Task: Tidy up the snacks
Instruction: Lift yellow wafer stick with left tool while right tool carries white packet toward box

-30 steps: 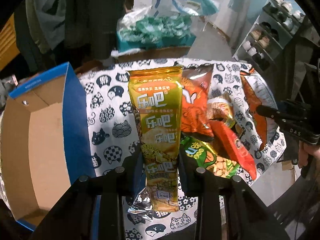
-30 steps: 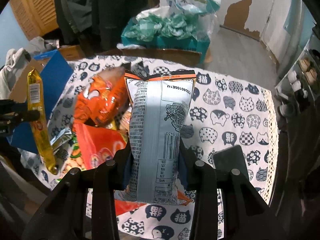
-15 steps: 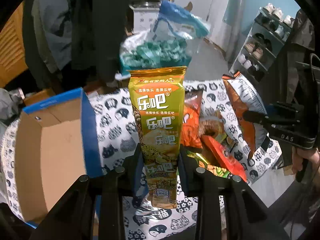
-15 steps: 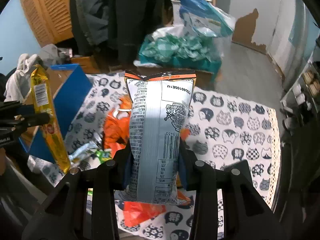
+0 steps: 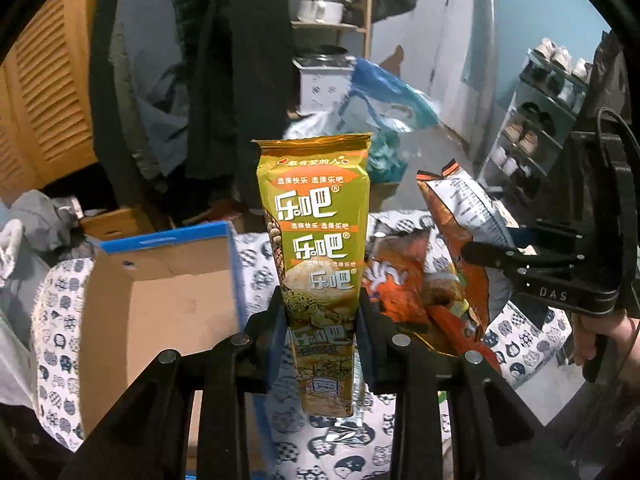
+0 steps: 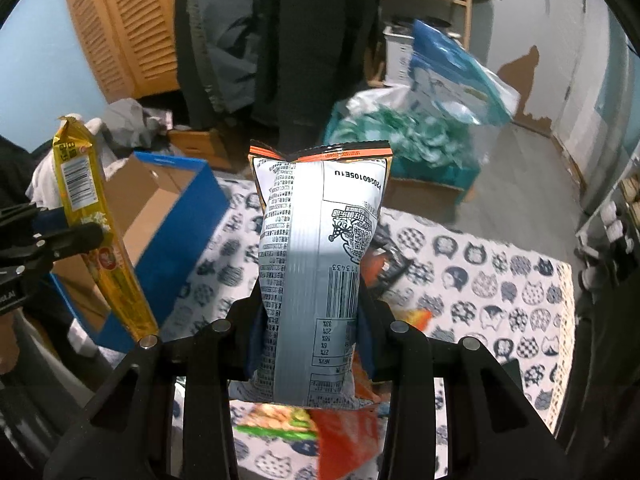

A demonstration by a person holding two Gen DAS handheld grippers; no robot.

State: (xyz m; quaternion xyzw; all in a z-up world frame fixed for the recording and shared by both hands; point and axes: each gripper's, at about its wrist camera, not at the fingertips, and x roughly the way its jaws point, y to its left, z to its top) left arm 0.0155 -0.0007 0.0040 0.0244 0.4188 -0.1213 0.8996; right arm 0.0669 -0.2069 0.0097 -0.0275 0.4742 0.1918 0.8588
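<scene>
My left gripper (image 5: 320,320) is shut on a tall yellow-gold snack bag (image 5: 316,240) and holds it upright above the table. It also shows in the right wrist view (image 6: 92,232). My right gripper (image 6: 308,320) is shut on a silver-backed orange snack bag (image 6: 320,248), lifted above the table; this bag also shows in the left wrist view (image 5: 464,216). An open cardboard box with blue sides (image 5: 160,300) stands at the left of the table, also seen in the right wrist view (image 6: 180,220). More orange, red and green snack bags (image 5: 412,280) lie on the cloth.
The table has a white cloth with cat-face prints (image 6: 480,272). A blue box of green packets (image 6: 400,140) sits behind it under a blue plastic bag (image 6: 448,68). Dark coats (image 6: 280,40) hang behind. A shoe rack (image 5: 532,128) stands at the right.
Both grippers have risen with their bags; the table and box now sit lower in both views. The grips have not changed.
</scene>
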